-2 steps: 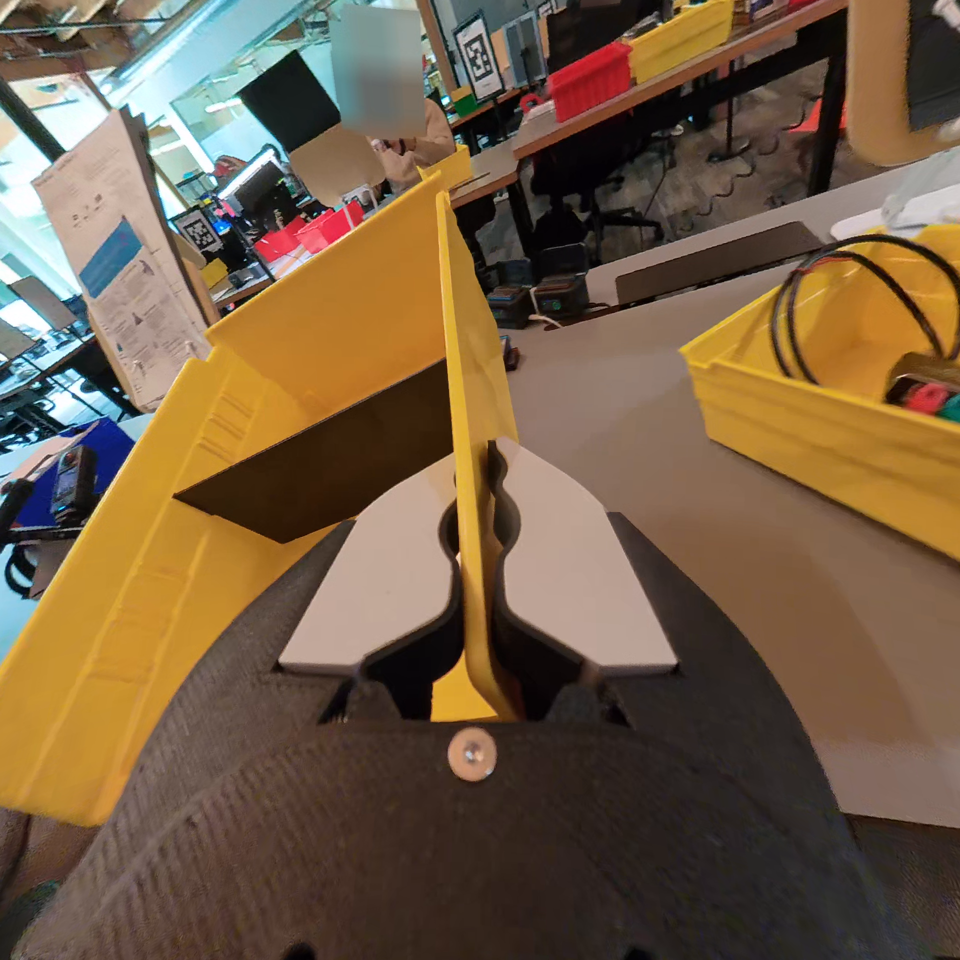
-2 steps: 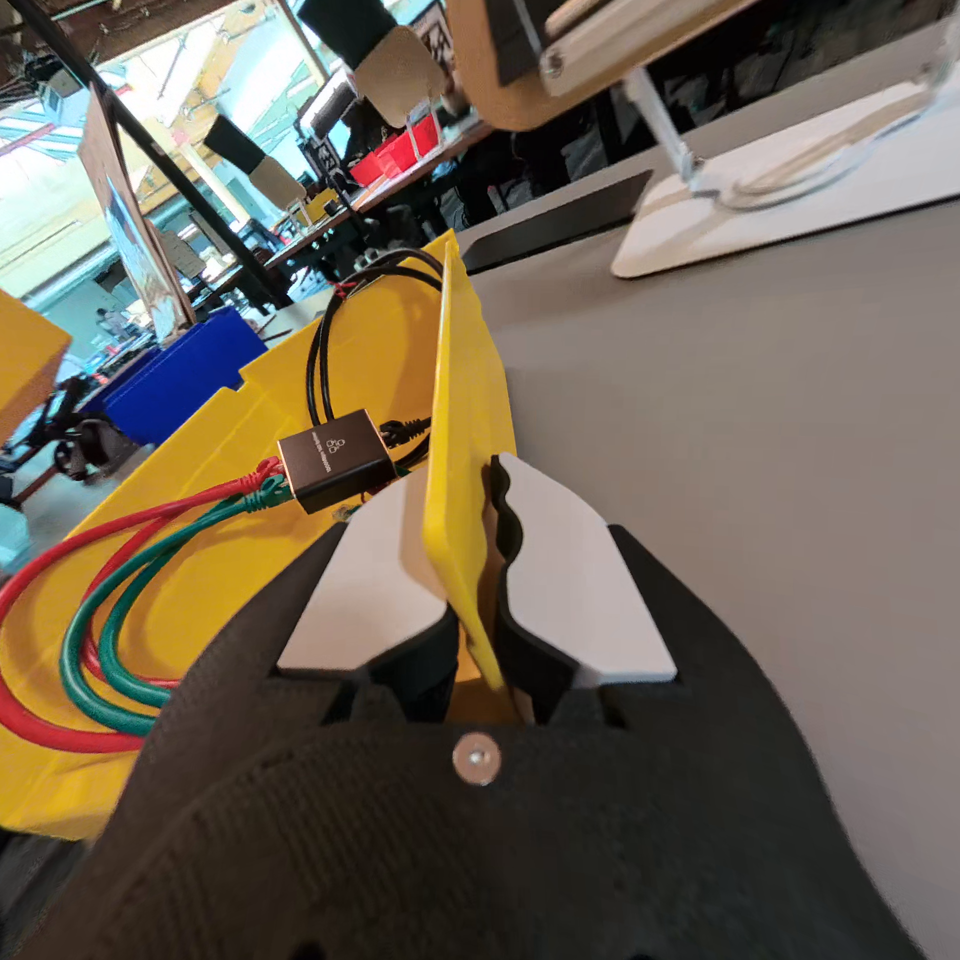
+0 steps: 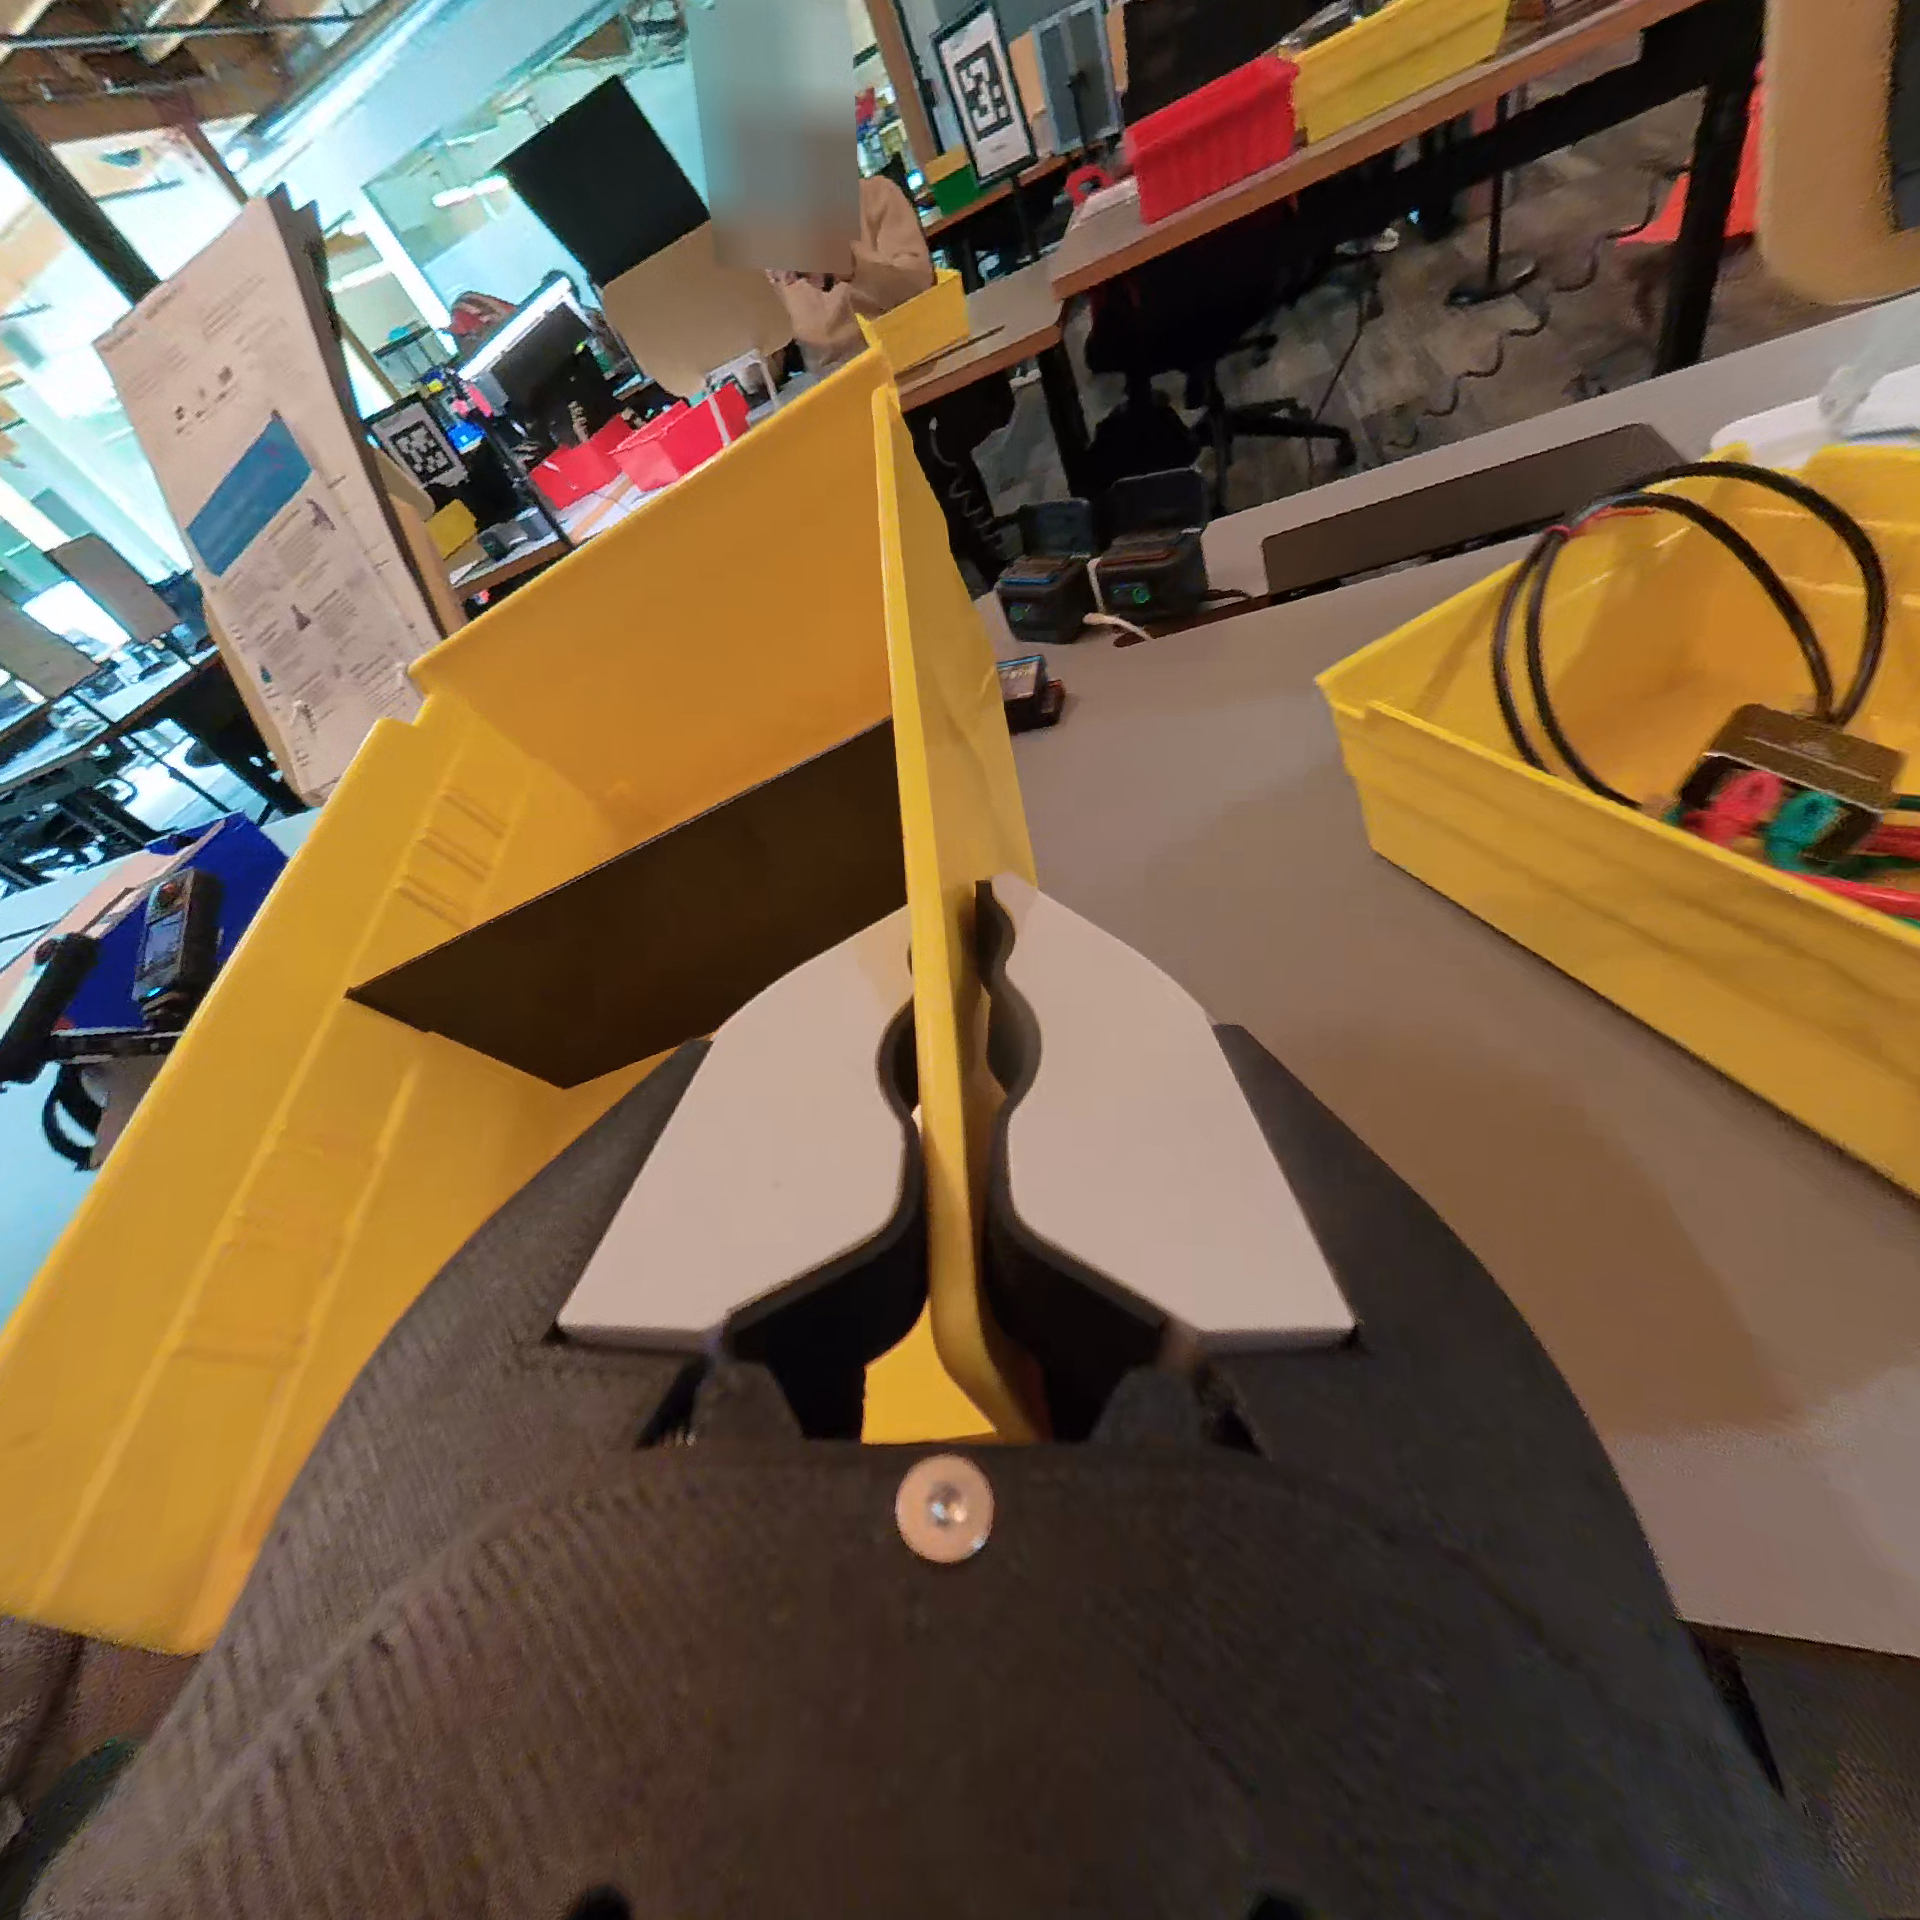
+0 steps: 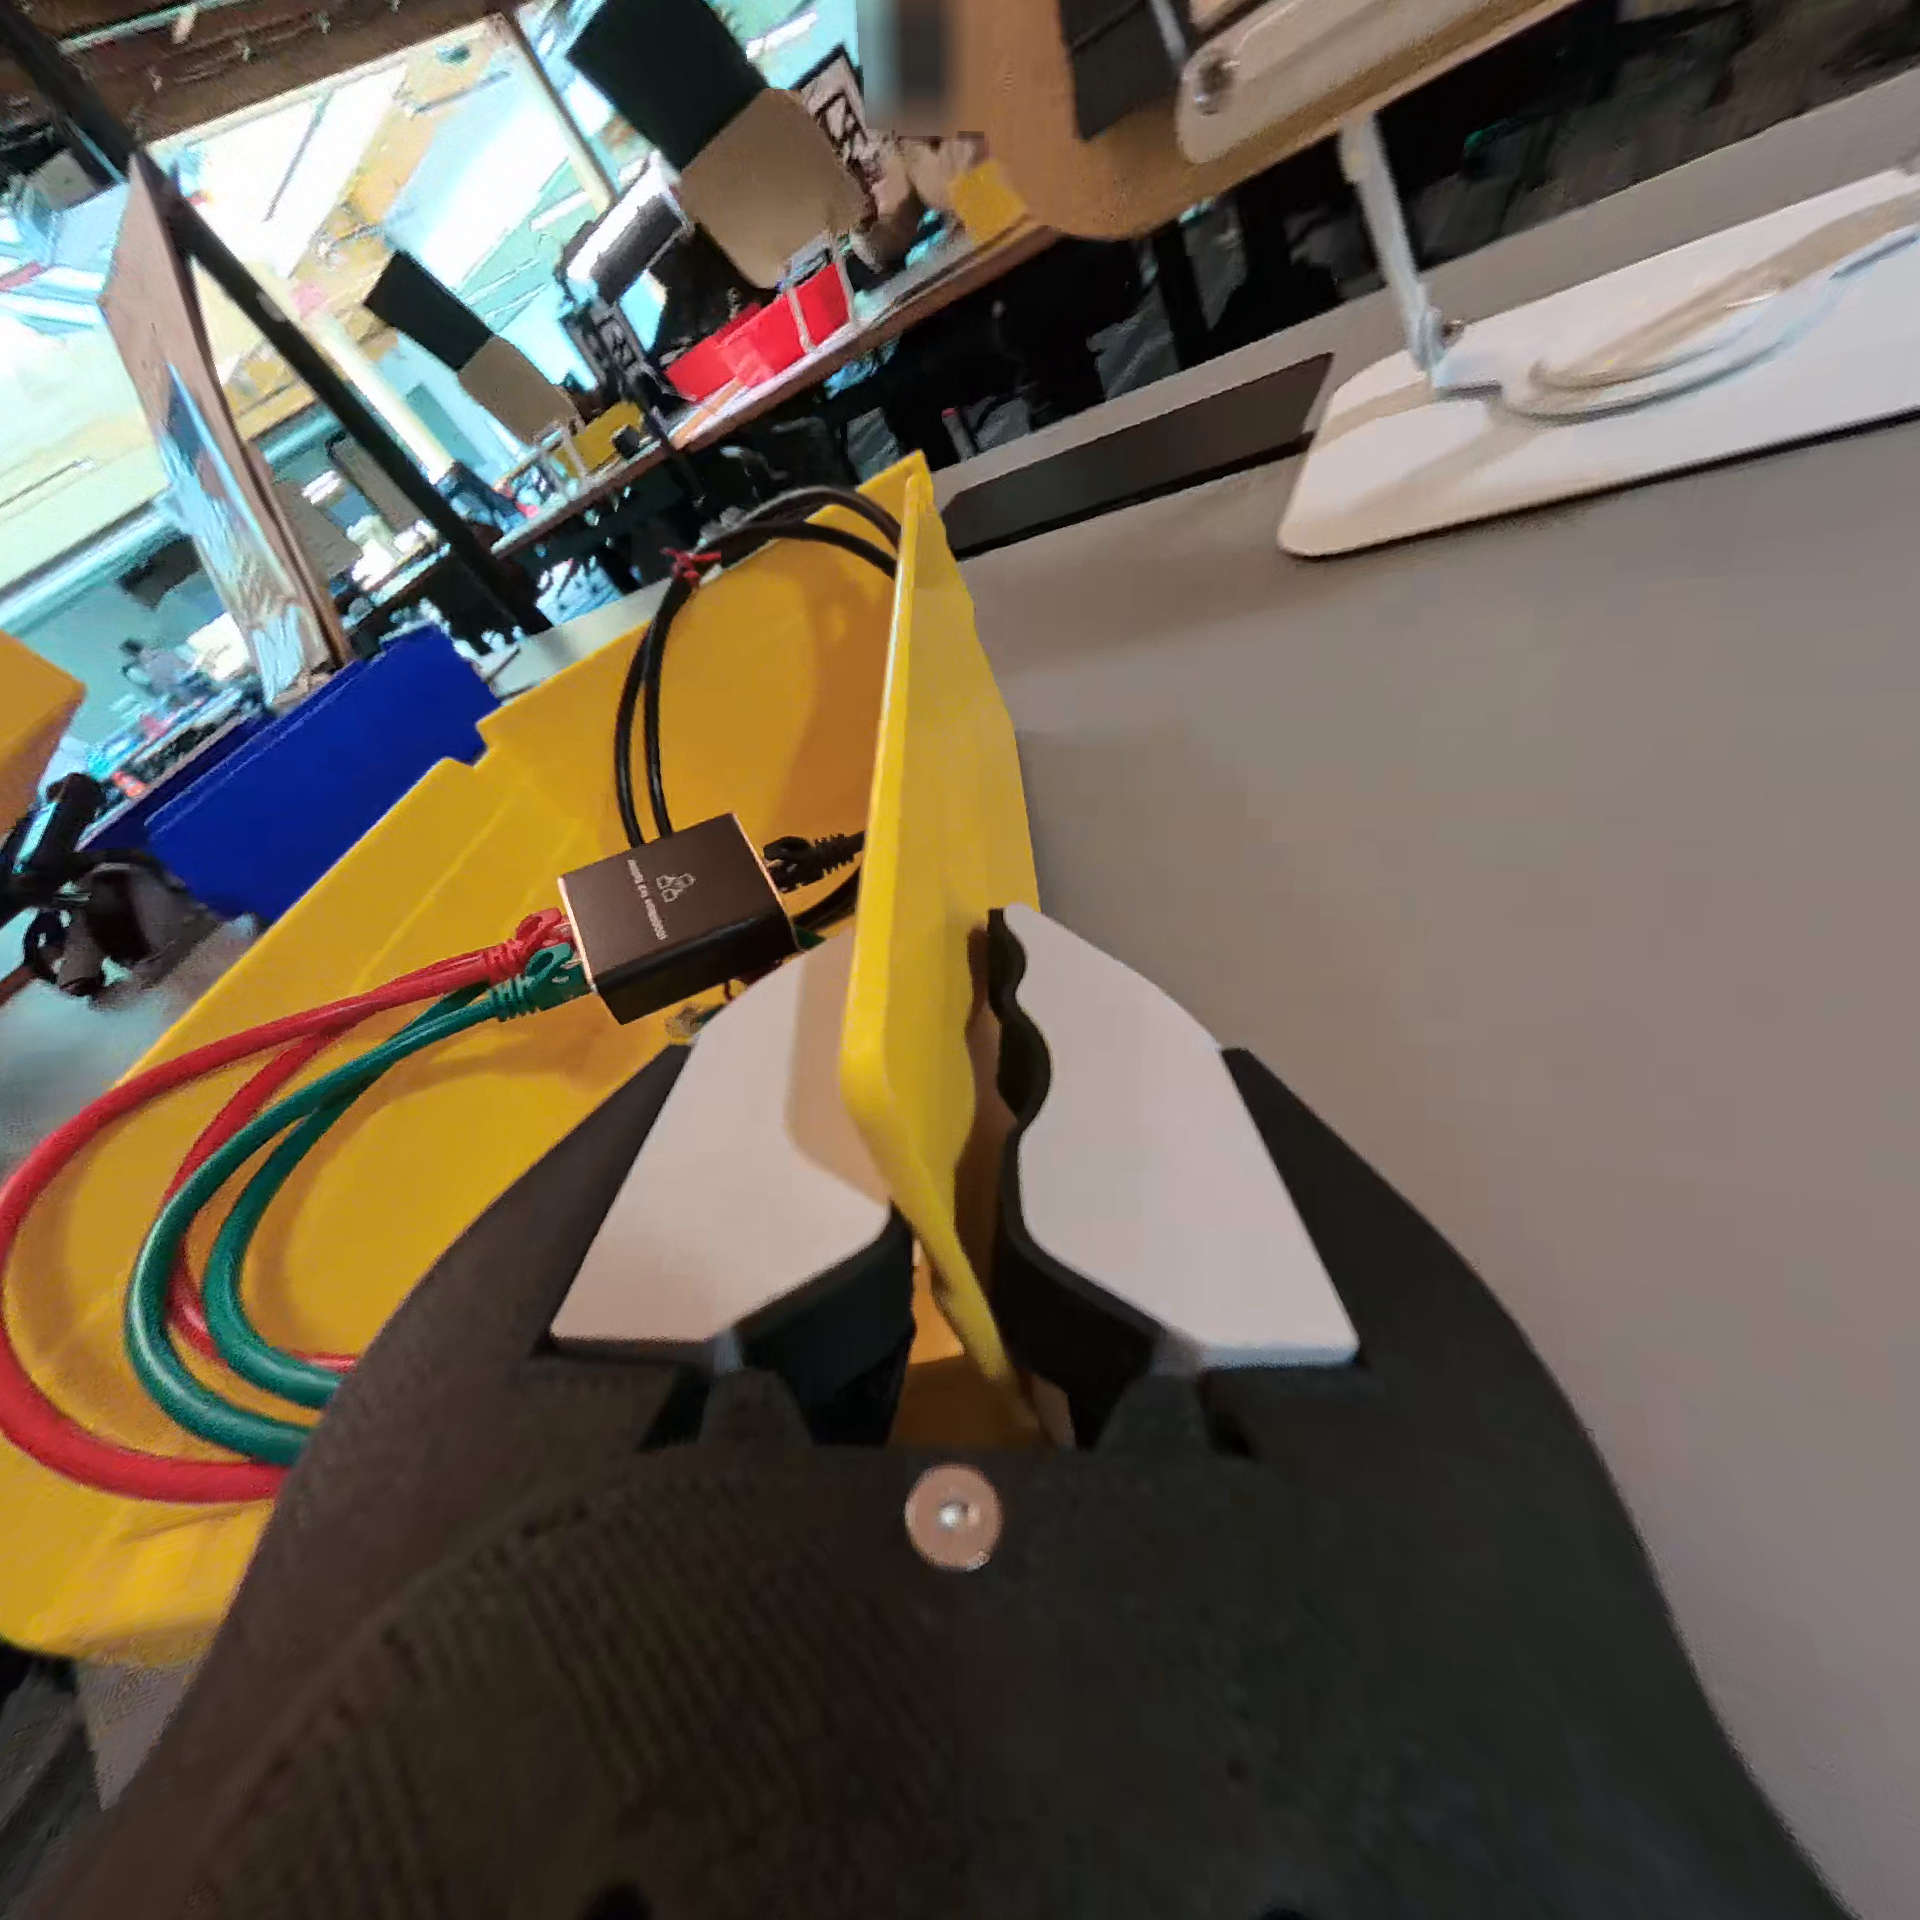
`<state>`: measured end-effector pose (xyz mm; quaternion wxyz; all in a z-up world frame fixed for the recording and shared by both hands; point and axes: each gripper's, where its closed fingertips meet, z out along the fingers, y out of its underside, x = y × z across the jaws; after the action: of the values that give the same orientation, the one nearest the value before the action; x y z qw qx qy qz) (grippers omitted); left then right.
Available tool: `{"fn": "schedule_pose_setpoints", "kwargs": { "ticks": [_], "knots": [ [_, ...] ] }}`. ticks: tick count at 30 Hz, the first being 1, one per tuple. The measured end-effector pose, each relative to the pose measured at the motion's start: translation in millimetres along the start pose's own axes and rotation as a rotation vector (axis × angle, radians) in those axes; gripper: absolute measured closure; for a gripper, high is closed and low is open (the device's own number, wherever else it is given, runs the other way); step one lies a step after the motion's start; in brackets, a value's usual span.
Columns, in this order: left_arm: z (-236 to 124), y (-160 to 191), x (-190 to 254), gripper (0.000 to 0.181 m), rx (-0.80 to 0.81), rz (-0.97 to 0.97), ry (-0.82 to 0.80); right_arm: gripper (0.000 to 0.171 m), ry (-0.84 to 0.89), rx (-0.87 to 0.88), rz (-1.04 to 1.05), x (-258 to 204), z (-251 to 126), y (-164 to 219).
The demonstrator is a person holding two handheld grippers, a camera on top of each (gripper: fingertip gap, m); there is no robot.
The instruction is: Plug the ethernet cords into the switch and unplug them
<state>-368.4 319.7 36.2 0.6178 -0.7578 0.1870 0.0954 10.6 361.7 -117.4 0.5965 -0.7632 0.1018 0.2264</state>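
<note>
My left gripper (image 3: 945,914) is shut on the right wall of a yellow bin (image 3: 665,665) that holds only a dark divider (image 3: 644,956). My right gripper (image 4: 914,935) is shut on the right wall of a second yellow bin (image 4: 930,748). In that bin lies the small dark switch (image 4: 675,914) with a red cord (image 4: 525,935) and a green cord (image 4: 535,987) plugged into one side and a black cable (image 4: 629,727) looped behind it. This bin (image 3: 1558,914) and the switch (image 3: 1808,753) also show at the right of the left wrist view.
Both bins stand on a grey table (image 4: 1455,935). A white stand base (image 4: 1558,447) sits at the back right, next to a dark slot (image 4: 1132,436) in the table. Black battery cases (image 3: 1101,592) lie at the far edge. A blue bin (image 4: 312,790) is off to the left.
Both grips are unchanged. The right wrist view has shifted a little and is slightly blurred; the second bin sits a bit farther left in the left wrist view.
</note>
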Motion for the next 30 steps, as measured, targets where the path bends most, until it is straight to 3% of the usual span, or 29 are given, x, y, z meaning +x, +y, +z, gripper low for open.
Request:
{"fn": "schedule_pose_setpoints", "kwargs": {
  "ticks": [4, 6, 9, 16, 24, 30],
  "knots": [
    [2, 8, -13, 0.177, -0.014, -0.031, -0.019, 0.125, -0.126, -0.023, 0.118, -79, 40, 34],
    [2, 10, -17, 0.177, -0.01, -0.053, -0.018, 0.116, -0.18, -0.052, 0.098, -116, 55, 50],
    [0, 9, -19, 0.177, 0.009, -0.084, -0.012, 0.113, -0.199, -0.125, -0.024, -160, 75, 71],
    [-4, 2, -20, 0.177, 0.038, -0.093, -0.009, 0.112, -0.327, -0.228, 0.043, -225, 84, 97],
    [-5, -7, -11, 0.176, 0.054, -0.085, 0.021, 0.117, -0.523, -0.259, -0.02, -229, 45, 82],
    [-7, -30, 28, 0.177, 0.082, -0.033, 0.114, 0.12, -0.525, -0.219, -0.279, -152, -19, 40]
  ]
}}
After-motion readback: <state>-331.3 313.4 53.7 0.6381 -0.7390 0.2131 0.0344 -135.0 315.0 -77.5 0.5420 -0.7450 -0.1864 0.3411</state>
